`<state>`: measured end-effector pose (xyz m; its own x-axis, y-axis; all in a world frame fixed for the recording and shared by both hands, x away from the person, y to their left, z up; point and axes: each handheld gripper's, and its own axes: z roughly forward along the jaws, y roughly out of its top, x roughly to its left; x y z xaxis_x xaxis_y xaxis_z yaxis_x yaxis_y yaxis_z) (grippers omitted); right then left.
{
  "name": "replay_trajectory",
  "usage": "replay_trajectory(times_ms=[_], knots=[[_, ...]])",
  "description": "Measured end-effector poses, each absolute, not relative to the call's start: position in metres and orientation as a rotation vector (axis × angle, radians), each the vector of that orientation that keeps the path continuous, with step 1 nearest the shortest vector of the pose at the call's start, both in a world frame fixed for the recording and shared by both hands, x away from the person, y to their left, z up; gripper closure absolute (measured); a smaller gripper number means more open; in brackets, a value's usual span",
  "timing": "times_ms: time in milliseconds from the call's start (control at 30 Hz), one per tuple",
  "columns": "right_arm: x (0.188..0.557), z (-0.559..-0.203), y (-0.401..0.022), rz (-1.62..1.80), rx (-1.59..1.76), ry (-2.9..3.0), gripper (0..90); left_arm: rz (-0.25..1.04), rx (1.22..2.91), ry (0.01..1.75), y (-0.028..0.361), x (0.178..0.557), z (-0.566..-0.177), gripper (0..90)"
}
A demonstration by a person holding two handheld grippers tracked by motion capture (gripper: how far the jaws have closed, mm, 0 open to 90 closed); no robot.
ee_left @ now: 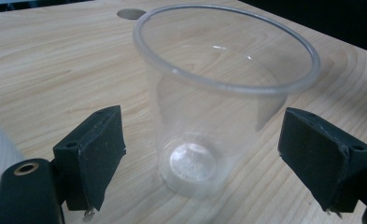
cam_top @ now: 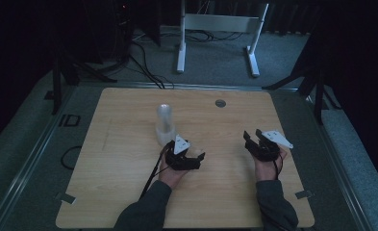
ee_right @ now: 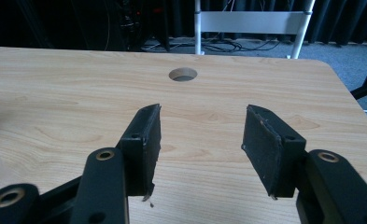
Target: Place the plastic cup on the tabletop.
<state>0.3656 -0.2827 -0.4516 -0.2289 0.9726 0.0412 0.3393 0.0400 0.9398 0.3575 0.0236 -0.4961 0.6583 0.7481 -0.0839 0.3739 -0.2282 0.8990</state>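
A clear plastic cup stands upright on the wooden table, between the two black pads of my left gripper. The jaws are spread wide and both pads stand a little off the cup's walls. In the high view the left gripper lies near the table's middle, just right of a tall stack of clear cups. My right gripper rests at the right side of the table, pointing away from the person. Its jaws are open over bare wood with nothing between them.
A round cable hole sits near the table's far edge, also seen as the hole ahead of the right gripper. A white metal stand and cables lie on the floor beyond the table. The surroundings are dark.
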Motion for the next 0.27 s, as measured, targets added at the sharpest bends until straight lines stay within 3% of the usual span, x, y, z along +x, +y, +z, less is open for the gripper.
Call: replay_trajectory(times_ms=[267], knots=[[0.3658,-0.4517,-0.2832,1.2,1.343,1.647,45.8,0.442,1.843,0.889,0.0298,0.3515,-0.4975,14.7]])
